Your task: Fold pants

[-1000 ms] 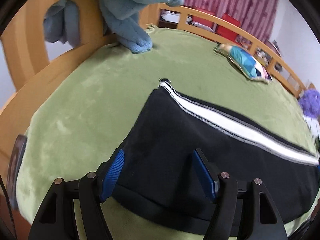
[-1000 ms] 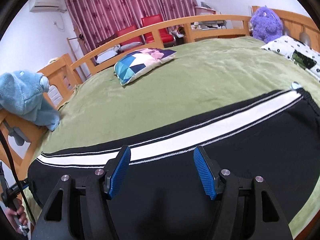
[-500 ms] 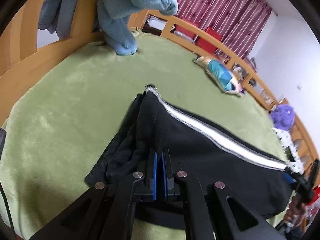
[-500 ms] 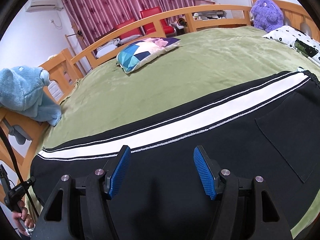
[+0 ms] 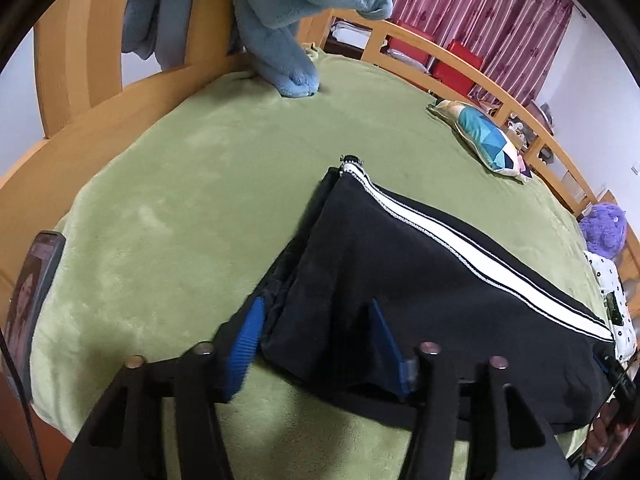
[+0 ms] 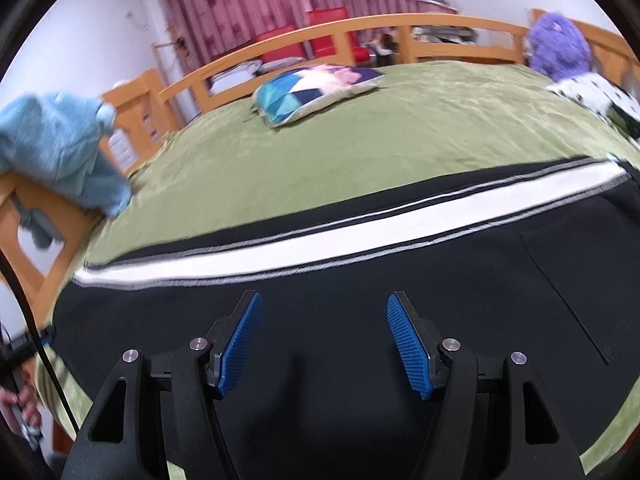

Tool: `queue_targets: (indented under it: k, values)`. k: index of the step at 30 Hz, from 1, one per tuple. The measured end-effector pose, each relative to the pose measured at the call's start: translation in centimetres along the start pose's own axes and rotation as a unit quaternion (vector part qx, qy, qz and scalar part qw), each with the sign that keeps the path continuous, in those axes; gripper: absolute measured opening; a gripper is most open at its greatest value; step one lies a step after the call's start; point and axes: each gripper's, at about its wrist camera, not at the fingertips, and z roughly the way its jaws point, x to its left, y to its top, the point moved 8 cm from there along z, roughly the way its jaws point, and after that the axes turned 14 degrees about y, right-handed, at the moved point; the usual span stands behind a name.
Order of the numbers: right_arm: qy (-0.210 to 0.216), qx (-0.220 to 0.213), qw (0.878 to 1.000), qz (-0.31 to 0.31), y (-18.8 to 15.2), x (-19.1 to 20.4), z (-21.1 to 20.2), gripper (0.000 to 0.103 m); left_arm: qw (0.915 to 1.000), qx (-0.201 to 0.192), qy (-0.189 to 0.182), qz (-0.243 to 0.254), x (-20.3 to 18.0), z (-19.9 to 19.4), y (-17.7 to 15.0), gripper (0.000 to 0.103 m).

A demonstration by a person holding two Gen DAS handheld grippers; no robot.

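Black pants (image 5: 420,288) with a white side stripe (image 6: 320,236) lie flat across the green blanket (image 5: 180,208) on the bed. Our left gripper (image 5: 316,340), jaws just reopened, straddles the bunched hem without pinching it. Our right gripper (image 6: 324,340) hovers spread above the cloth. A patterned cushion (image 6: 312,88) rests well apart.

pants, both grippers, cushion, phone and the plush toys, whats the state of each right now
pants: lying on the green blanket, hem end bunched
left gripper: open, jaws just opened, pants hem between them
right gripper: open, above the pants, gripping nothing
cushion: lying flat
phone: screen lit
blue plush: draped over the bed frame
purple plush: sitting upright
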Motion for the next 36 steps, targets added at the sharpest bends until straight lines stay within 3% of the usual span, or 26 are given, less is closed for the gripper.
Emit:
queue_targets:
  k: [8,13,14,15,21,25,29,35,36]
  values:
    - [0.014,0.040,0.999,-0.033,-2.5,1.1,1.8,0.065,0.9997,0.015,-0.001,-0.019,1.0,1.5,0.2,0.059]
    - [0.016,0.043,0.999,-0.017,-2.6,0.3,2.0,0.065,0.9987,0.015,-0.039,-0.028,1.2,1.4,-0.1,0.055]
    - [0.016,0.043,0.999,-0.014,-2.6,0.1,2.0,0.065,0.9988,0.015,-0.040,-0.026,1.2,1.6,-0.2,0.043]
    - [0.017,0.044,0.999,-0.010,-2.6,0.0,2.1,0.065,0.9987,0.018,-0.042,-0.024,1.1,1.7,-0.3,0.039]
    - [0.016,0.045,0.999,0.004,-2.6,-0.3,2.4,0.065,0.9944,0.019,-0.085,-0.060,2.0,0.9,0.0,0.039]
    - [0.016,0.046,0.999,0.010,-2.6,0.0,2.7,0.065,0.9861,0.027,-0.134,-0.094,2.8,0.6,-0.1,0.039]
    - [0.012,0.047,0.999,0.006,-2.8,0.2,2.6,0.065,0.9905,0.025,-0.100,-0.091,3.2,1.5,-0.4,0.036]
    - [0.011,0.047,0.999,-0.002,-3.0,1.1,2.6,0.065,0.9939,0.029,-0.090,-0.056,1.9,2.1,-0.8,0.036]
    - [0.012,0.048,0.999,-0.002,-3.1,1.1,2.6,0.065,0.9955,0.025,-0.076,-0.051,1.8,2.1,-0.8,0.032]
